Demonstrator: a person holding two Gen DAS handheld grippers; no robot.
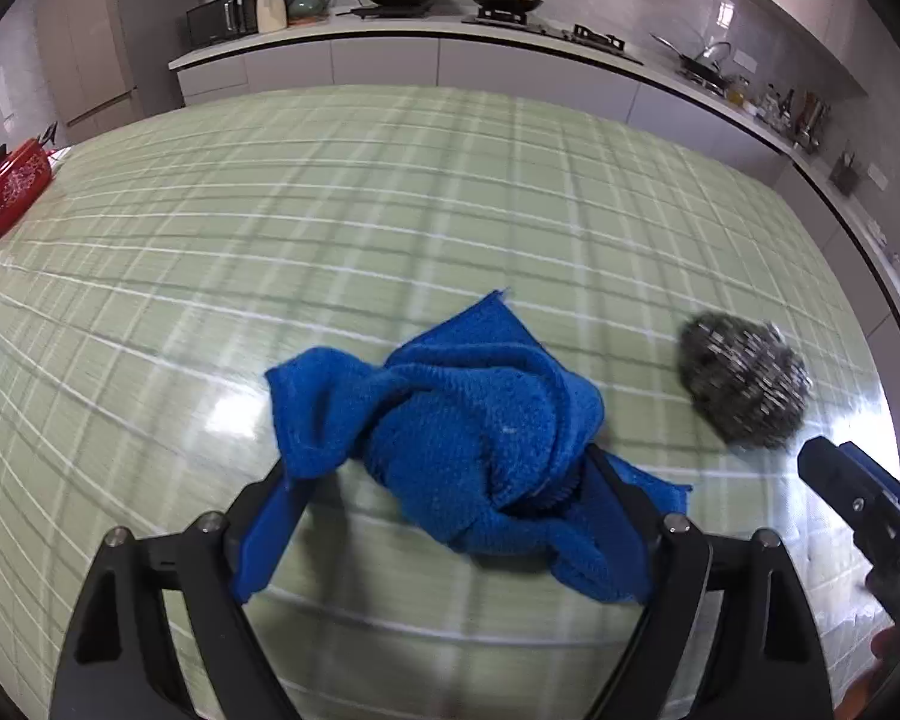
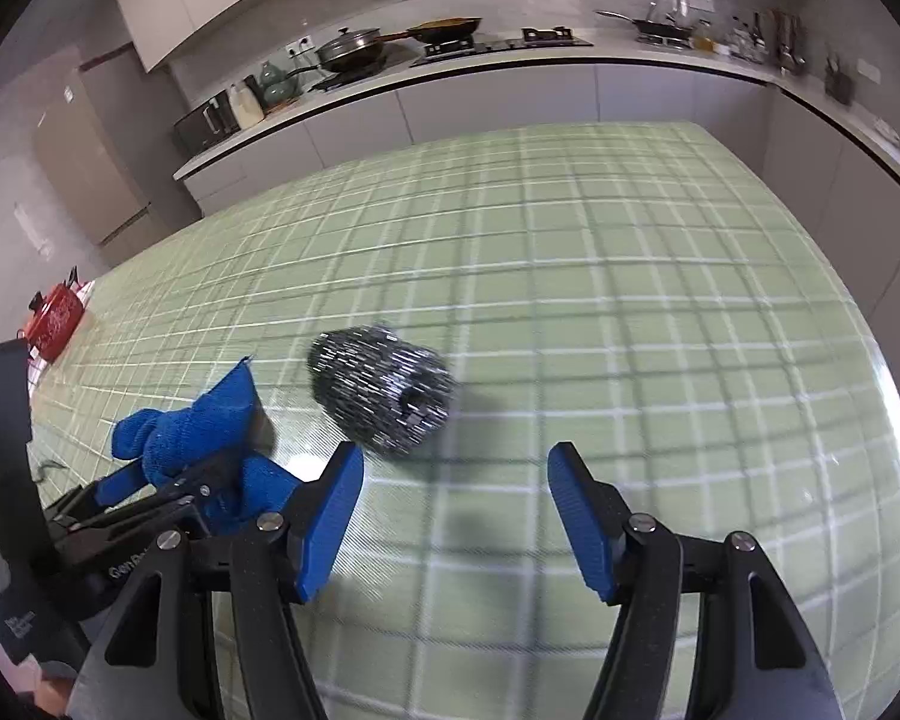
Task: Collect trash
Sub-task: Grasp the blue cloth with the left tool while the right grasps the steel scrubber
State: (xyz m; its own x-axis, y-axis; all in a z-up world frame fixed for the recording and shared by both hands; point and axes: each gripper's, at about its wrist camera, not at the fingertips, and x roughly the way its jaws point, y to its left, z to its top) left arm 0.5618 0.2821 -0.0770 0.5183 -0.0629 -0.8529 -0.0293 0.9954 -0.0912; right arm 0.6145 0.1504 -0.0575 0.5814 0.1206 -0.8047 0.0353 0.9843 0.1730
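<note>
Green-checked cloth covers the table [image 1: 390, 210], with a kitchen counter [image 1: 390, 30] of pots and pans across the top of both views. In the left wrist view, the left gripper [image 1: 444, 480] has a crumpled blue towel [image 1: 468, 420] bunched between its fingers at lower centre; the cloth hides the pads, so the grip looks firm but I cannot be sure of it. A steel wool scrubber [image 1: 744, 384] lies on the table to the right of the towel, apart from it. In the right wrist view, the right gripper [image 2: 456, 480] stands about half open with nothing between its blue pads [image 2: 330, 522], the scrubber just above them. A red pot [image 1: 12, 186] sits at the far left edge.
</note>
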